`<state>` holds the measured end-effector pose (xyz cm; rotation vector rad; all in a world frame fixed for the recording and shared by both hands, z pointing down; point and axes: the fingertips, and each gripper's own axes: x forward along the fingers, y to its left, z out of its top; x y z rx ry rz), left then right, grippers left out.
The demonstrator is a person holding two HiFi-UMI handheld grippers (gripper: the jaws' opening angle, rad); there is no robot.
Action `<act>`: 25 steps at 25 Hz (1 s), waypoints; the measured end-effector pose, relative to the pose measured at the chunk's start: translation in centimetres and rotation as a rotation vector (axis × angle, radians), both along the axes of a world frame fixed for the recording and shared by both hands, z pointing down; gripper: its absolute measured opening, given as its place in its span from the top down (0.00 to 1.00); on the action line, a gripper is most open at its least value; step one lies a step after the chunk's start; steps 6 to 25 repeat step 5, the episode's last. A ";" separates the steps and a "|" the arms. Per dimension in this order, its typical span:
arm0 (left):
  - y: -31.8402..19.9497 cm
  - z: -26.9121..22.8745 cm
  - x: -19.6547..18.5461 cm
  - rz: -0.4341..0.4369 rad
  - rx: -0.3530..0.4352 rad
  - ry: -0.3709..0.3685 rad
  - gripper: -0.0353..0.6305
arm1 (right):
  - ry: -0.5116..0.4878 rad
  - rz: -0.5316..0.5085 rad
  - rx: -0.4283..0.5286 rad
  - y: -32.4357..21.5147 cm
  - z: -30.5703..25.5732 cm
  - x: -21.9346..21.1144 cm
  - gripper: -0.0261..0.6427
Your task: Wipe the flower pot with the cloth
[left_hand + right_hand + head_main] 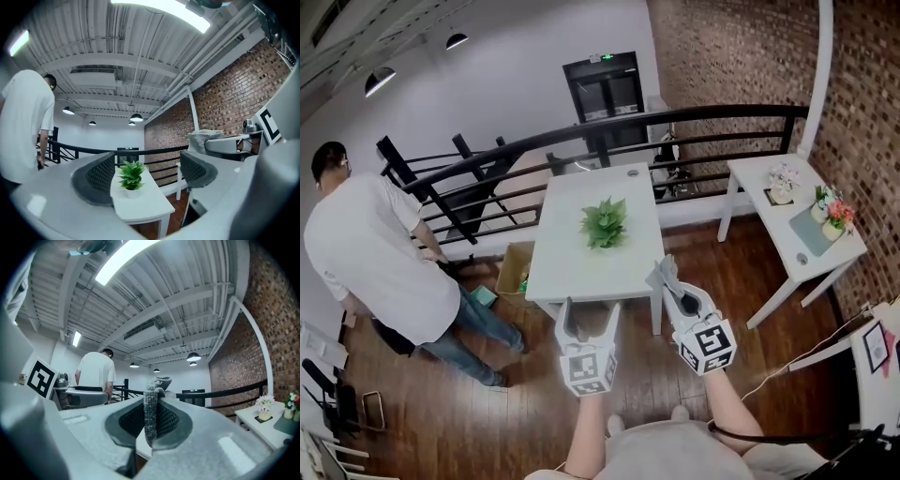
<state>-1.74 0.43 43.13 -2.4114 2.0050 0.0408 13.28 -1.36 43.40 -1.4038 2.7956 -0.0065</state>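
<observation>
A small green plant in a white flower pot (605,225) stands in the middle of a white table (581,272) ahead of me. In the left gripper view the pot (132,191) shows far off between the jaws. My left gripper (589,317) is open and empty, held short of the table's near edge. To its right, my right gripper (672,284) is shut on a grey cloth (663,273), also short of the table. In the right gripper view the cloth (150,416) hangs as a narrow strip pinched between the pads, and the pot is hidden.
A person in a white shirt (375,262) stands at the left by a curved black railing (581,131). A cardboard box (514,268) sits on the wooden floor left of the table. A second white table (787,253) with flowers stands at the right by a brick wall.
</observation>
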 end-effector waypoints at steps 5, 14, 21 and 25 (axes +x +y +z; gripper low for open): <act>0.1 0.0 -1.4 -0.008 0.033 -0.019 0.31 | -0.001 0.075 0.020 -0.4 -0.4 0.6 0.96; 0.1 0.0 -1.4 -0.008 0.033 -0.019 0.31 | -0.001 0.075 0.020 -0.4 -0.4 0.6 0.96; 0.1 0.0 -1.4 -0.008 0.033 -0.019 0.31 | -0.001 0.075 0.020 -0.4 -0.4 0.6 0.96; 0.1 0.0 -1.4 -0.008 0.033 -0.019 0.31 | -0.001 0.075 0.020 -0.4 -0.4 0.6 0.96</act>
